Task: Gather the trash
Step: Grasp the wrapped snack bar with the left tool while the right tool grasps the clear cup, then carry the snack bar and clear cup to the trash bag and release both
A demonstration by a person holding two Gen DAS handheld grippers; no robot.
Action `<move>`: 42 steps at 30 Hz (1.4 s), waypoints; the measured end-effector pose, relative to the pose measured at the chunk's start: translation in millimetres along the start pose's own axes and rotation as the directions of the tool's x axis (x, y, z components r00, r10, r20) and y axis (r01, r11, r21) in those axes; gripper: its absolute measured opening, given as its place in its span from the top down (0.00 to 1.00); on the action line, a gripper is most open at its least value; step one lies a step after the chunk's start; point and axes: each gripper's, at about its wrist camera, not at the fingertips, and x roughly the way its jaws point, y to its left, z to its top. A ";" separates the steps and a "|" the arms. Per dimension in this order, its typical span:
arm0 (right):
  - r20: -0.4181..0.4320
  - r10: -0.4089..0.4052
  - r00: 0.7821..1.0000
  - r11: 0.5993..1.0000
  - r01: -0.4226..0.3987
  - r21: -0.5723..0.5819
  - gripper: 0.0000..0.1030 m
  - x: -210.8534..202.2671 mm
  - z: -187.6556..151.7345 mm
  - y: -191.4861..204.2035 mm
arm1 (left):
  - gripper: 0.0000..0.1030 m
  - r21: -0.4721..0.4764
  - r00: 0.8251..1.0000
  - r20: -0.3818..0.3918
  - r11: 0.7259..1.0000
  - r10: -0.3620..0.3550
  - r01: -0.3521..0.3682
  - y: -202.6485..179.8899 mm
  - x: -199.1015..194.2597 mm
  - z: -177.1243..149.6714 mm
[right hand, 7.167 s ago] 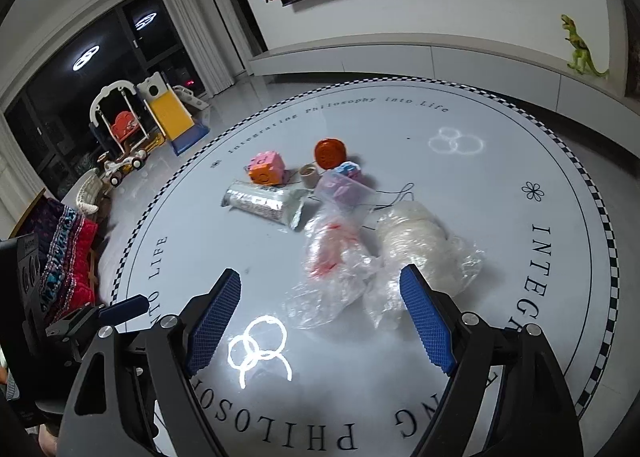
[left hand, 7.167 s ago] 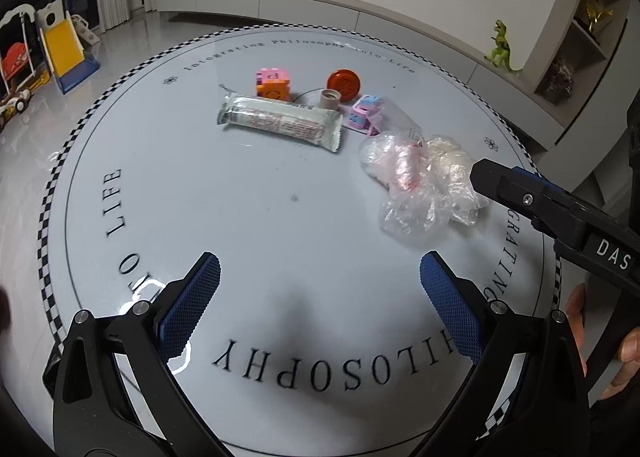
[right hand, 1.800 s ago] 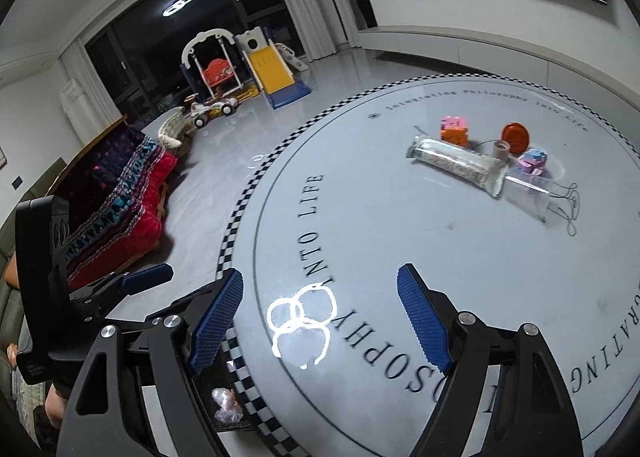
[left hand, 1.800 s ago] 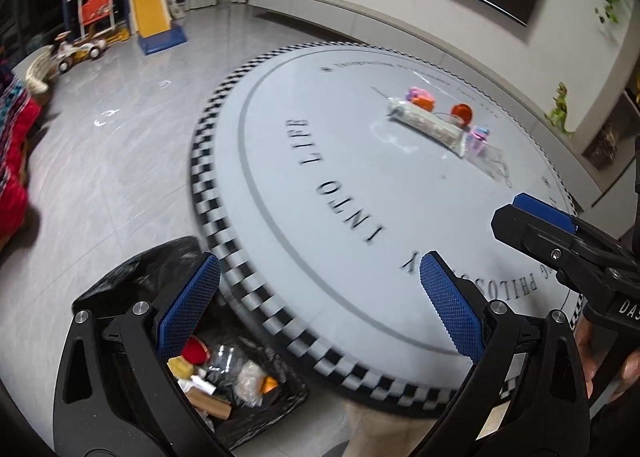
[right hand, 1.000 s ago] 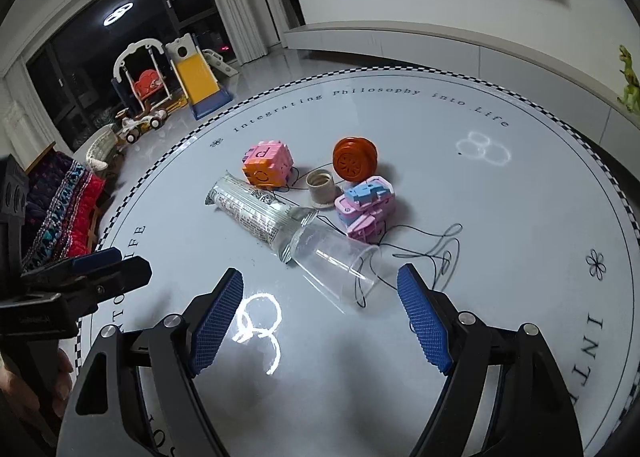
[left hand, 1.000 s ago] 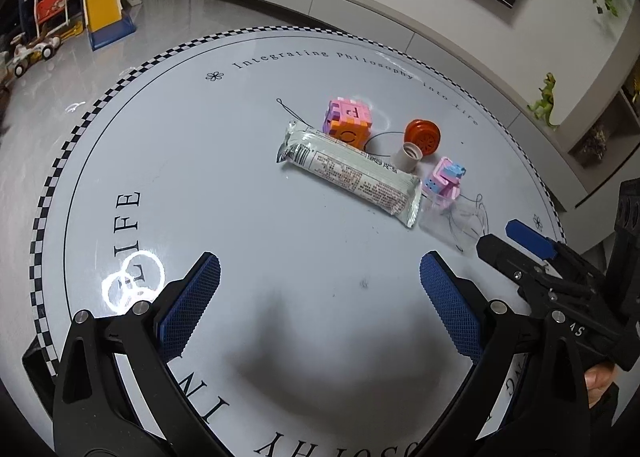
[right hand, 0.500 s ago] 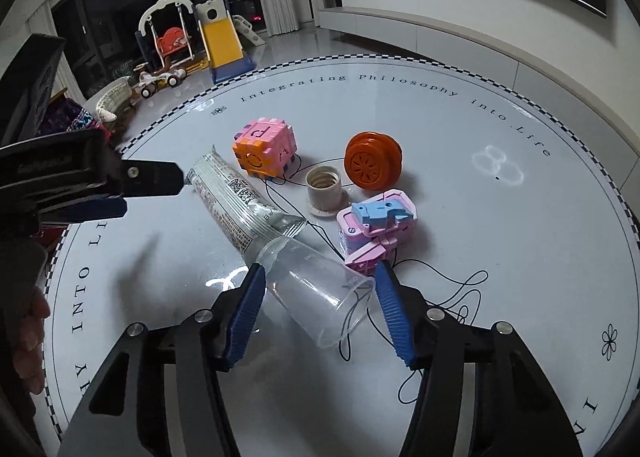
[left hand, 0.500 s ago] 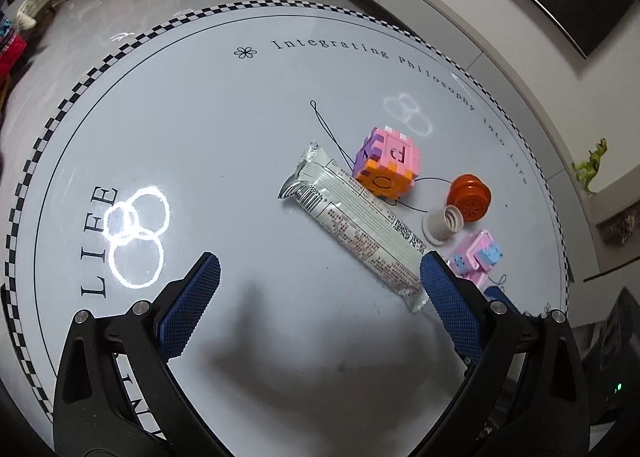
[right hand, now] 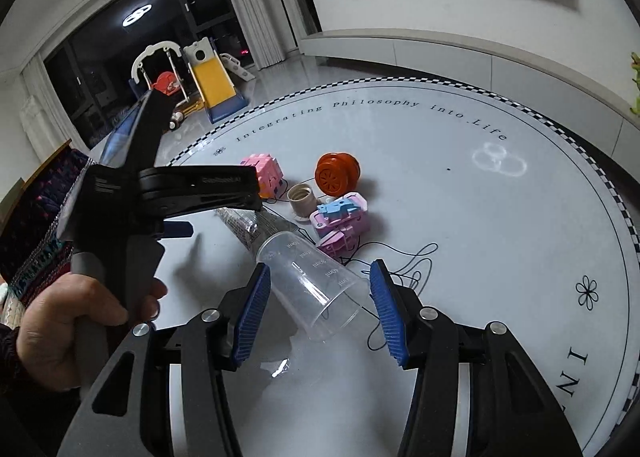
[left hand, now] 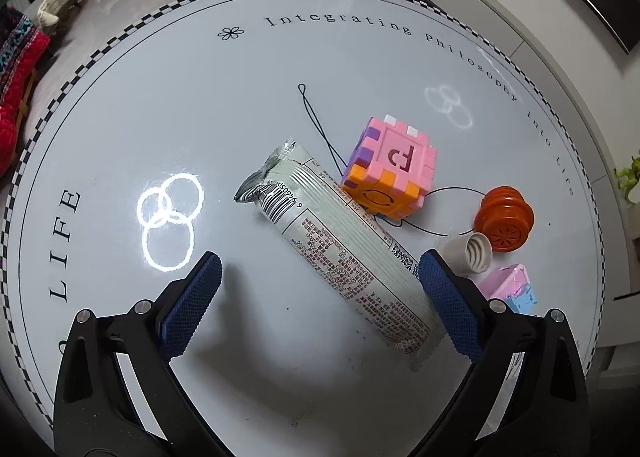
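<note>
- Right gripper (right hand: 320, 307): jaws have just been closing around the clear plastic measuring cup (right hand: 314, 277), lying on its side on the round white table (right hand: 500, 257). Pads look to be at the wall; firm contact hard to confirm.
- Cup: light, thin-walled, slick. Will flex or pop out if squeezed hard; take it mid-body, gently.
- Left gripper (left hand: 320, 297): jaws wide apart, empty, over the long silver printed snack wrapper (left hand: 340, 249).
- Wrapper: soft, crinkly, light. Pinch across the middle.
</note>
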 end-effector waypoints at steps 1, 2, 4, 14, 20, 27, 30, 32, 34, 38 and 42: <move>0.003 -0.005 1.000 1.000 0.005 0.006 0.48 -2.0 -0.7 -0.5 | 0.12 0.006 1.000 -0.005 1.000 -0.005 0.005 -2.3 1.5 0.9; 0.005 -0.009 1.000 1.000 0.009 0.011 0.48 -3.4 -0.4 -1.7 | 0.15 0.008 1.000 -0.014 1.000 -0.013 0.013 -4.3 3.5 2.1; 0.009 -0.015 1.000 1.000 0.015 0.018 0.48 -3.8 1.0 -4.4 | 0.19 0.020 1.000 -0.027 1.000 -0.007 0.008 -10.1 6.0 5.2; 0.028 -0.023 0.999 0.999 0.022 0.039 0.49 -18.1 -2.4 -1.7 | 0.62 0.119 0.989 -0.013 0.982 -0.148 0.149 -13.4 1.0 -1.6; 0.036 0.001 0.999 0.999 -0.002 0.035 0.49 -28.7 -5.8 17.4 | 0.69 0.252 0.985 0.034 0.956 -0.167 0.153 6.9 -22.9 -30.9; 0.029 0.038 0.999 0.999 -0.039 0.035 0.49 -35.9 -15.0 53.4 | 0.72 0.340 0.979 0.093 0.930 -0.181 0.140 53.6 -65.0 -68.3; 0.026 0.059 0.998 0.998 -0.060 0.034 0.50 -38.5 -19.4 74.4 | 0.72 0.353 0.974 0.114 0.925 -0.194 0.143 76.7 -83.6 -83.0; 0.022 0.073 0.997 0.997 -0.073 0.028 0.50 -39.4 -23.5 89.4 | 0.72 0.359 0.971 0.134 0.923 -0.197 0.137 92.3 -94.1 -88.2; 0.019 0.081 0.997 0.997 -0.081 0.011 0.50 -39.1 -25.1 106.9 | 0.72 0.368 0.967 0.148 0.919 -0.207 0.140 111.1 -106.4 -100.2; 0.009 0.111 0.994 0.993 -0.111 -0.035 0.50 -38.9 -30.4 144.9 | 0.72 0.355 0.964 0.174 0.926 -0.202 0.130 143.2 -121.2 -111.4; -0.003 0.145 0.989 0.985 -0.144 -0.097 0.50 -36.5 -34.3 186.5 | 0.72 0.312 0.960 0.210 0.943 -0.188 0.117 182.9 -136.5 -125.8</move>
